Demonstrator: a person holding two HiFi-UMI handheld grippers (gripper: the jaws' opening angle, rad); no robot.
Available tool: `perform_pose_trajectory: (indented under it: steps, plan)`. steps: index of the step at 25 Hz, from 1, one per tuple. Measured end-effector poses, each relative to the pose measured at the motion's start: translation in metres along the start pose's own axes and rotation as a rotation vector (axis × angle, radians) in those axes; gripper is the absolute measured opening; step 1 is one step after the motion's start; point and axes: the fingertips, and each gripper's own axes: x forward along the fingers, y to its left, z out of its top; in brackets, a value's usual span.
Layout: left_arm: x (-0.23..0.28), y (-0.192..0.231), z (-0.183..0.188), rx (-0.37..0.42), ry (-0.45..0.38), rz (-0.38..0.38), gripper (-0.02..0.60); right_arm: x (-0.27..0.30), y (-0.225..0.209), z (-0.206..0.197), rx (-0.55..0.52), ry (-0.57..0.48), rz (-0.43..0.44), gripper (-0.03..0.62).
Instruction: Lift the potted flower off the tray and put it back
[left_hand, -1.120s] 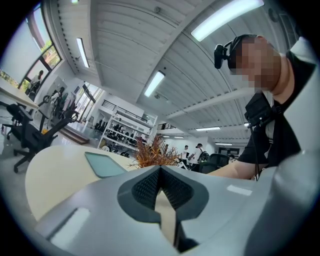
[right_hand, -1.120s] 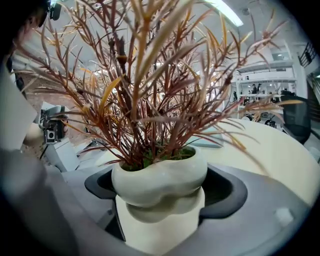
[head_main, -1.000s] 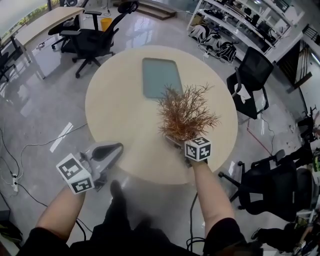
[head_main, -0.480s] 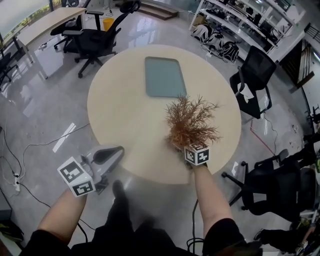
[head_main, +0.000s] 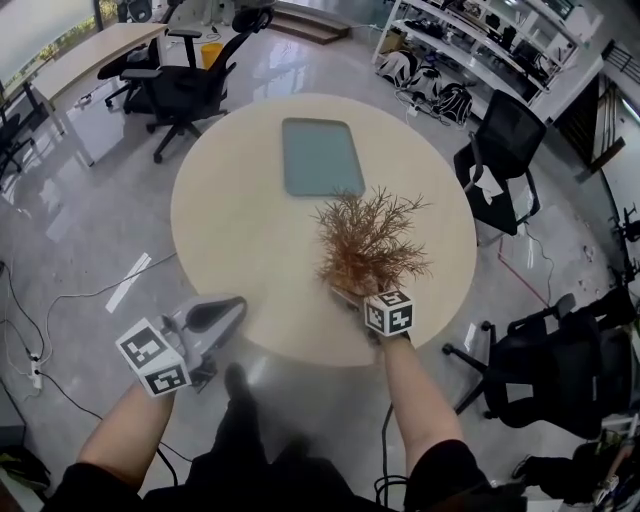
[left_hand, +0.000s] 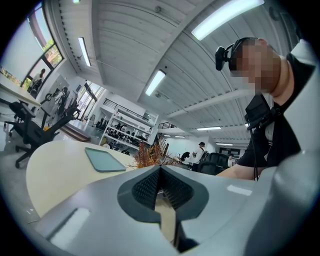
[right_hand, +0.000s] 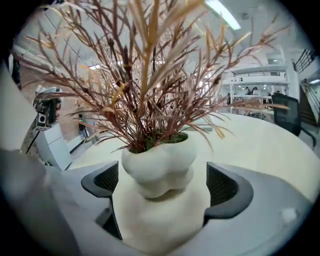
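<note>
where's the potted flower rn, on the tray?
Not on the tray: in the head view the potted flower stands on the table near its front right edge, inside the right tool, whose jaws have just been opening and stand clear of it.

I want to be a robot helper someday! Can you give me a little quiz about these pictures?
1. True or false: the potted flower stands on the tray.
2. The left gripper is: A) shut and empty, B) holding the tray, C) holding the flower.
3. What stands between the right gripper's jaws?
Key: 1 false, it stands on the table, apart from the tray. 2 A. 3 the potted flower; those jaws have just been opening.
</note>
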Motion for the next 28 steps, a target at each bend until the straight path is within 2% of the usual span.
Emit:
perform_pose_trajectory:
  steps: [7, 13, 20, 28]
  plan:
    - [0.010, -0.018, 0.008, 0.009, 0.002, -0.018, -0.006, -0.038, -0.005, -0.008, 0.057, -0.048, -0.023, 0.549]
    - [0.019, -0.044, 0.035, 0.034, -0.021, -0.033, -0.006, -0.089, 0.001, 0.008, 0.078, -0.106, -0.008, 0.477]
    - [0.021, -0.074, 0.077, 0.074, -0.049, -0.017, -0.006, -0.159, 0.001, 0.046, 0.085, -0.191, -0.016, 0.348]
    - [0.008, -0.094, 0.136, 0.079, -0.074, 0.016, -0.006, -0.218, 0.020, 0.114, 0.079, -0.264, -0.030, 0.257]
